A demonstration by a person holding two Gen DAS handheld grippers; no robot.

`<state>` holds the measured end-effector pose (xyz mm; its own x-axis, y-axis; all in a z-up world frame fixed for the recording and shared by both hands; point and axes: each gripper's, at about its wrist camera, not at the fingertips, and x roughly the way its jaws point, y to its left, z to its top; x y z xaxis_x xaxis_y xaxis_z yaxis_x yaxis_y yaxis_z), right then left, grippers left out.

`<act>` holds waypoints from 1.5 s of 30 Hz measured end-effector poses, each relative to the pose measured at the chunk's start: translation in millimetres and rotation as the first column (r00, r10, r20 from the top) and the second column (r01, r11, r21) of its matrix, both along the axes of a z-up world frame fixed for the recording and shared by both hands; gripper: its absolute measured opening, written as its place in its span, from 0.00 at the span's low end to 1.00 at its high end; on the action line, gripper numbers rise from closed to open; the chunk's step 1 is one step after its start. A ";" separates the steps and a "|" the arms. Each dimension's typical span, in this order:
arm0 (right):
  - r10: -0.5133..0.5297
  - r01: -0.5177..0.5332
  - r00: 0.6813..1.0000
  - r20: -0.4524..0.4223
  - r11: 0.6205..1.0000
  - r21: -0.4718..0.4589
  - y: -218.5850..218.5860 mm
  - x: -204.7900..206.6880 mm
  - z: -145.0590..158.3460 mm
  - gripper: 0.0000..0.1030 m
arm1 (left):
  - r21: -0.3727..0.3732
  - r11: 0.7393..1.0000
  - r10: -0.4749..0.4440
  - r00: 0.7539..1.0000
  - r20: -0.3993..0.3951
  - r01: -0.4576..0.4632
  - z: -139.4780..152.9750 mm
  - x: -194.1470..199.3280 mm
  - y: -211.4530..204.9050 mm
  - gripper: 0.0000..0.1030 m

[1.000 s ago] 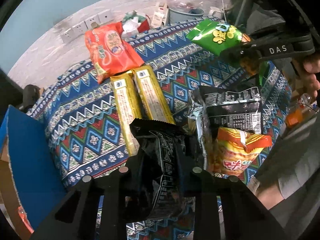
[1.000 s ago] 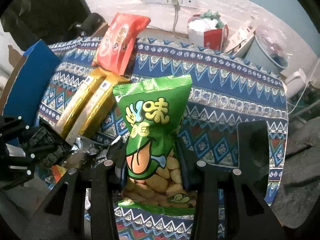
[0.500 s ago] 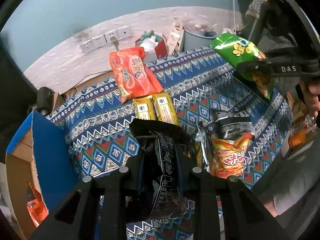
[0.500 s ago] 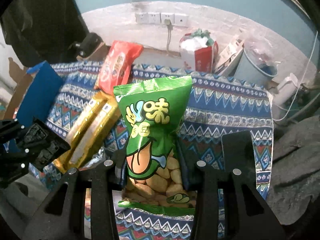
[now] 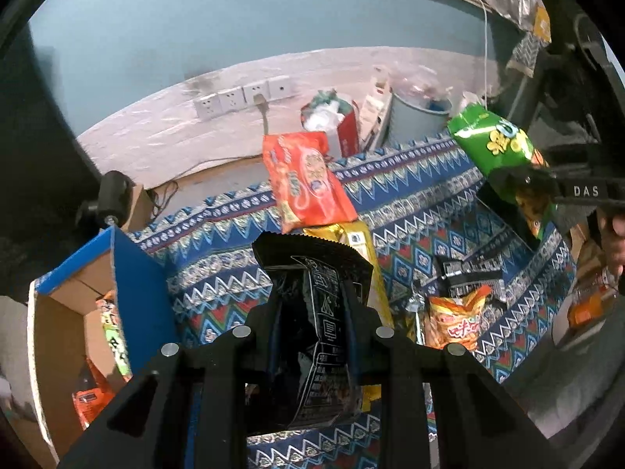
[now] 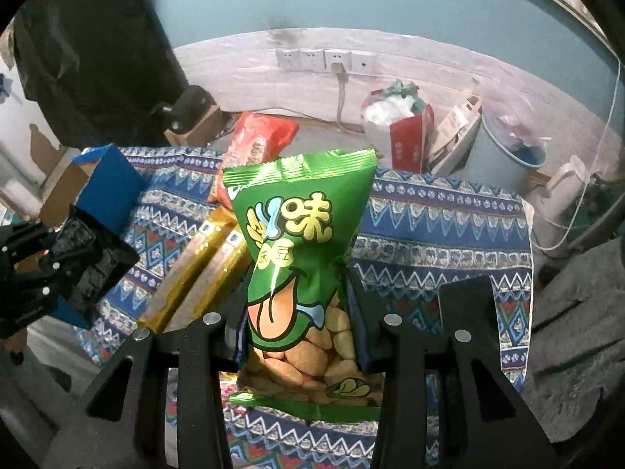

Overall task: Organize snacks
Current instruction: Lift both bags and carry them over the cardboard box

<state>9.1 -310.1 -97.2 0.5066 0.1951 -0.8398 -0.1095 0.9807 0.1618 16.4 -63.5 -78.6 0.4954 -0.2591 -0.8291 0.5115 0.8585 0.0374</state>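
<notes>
My left gripper point(image 5: 312, 312) is shut on a black snack packet point(image 5: 316, 281) and holds it above the patterned table point(image 5: 218, 273). My right gripper point(image 6: 299, 301) is shut on a green bean snack bag point(image 6: 300, 234), held upright above the table; the bag also shows in the left wrist view point(image 5: 496, 152). On the cloth lie an orange-red bag point(image 5: 304, 183), two gold packs point(image 6: 203, 269), an orange chip bag point(image 5: 455, 320) and a black packet point(image 5: 472, 273). A blue cardboard box point(image 5: 133, 285) with snacks inside stands at the left.
Behind the table are wall sockets point(image 5: 242, 95), a red-and-white bag point(image 6: 402, 125), a grey bin point(image 6: 504, 152) and cables. A dark grey cushion point(image 6: 578, 312) lies to the right of the table. The left gripper shows at the left in the right wrist view point(image 6: 58, 265).
Both grippers have risen and drawn back from the table with their packets. The blue box has come further into the left view, showing its inside.
</notes>
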 end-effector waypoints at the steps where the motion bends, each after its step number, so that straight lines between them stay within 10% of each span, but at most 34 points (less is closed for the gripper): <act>1: 0.003 -0.003 1.000 0.004 1.000 0.004 1.5 0.5 2.0 0.38 | -0.002 1.000 0.005 1.000 0.006 -0.005 2.0 0.1 1.6 0.25; 45: 0.327 -0.329 0.943 0.067 0.944 0.033 196.6 52.0 56.2 0.38 | -0.067 0.932 0.361 0.927 0.104 -0.356 43.5 4.5 177.4 0.25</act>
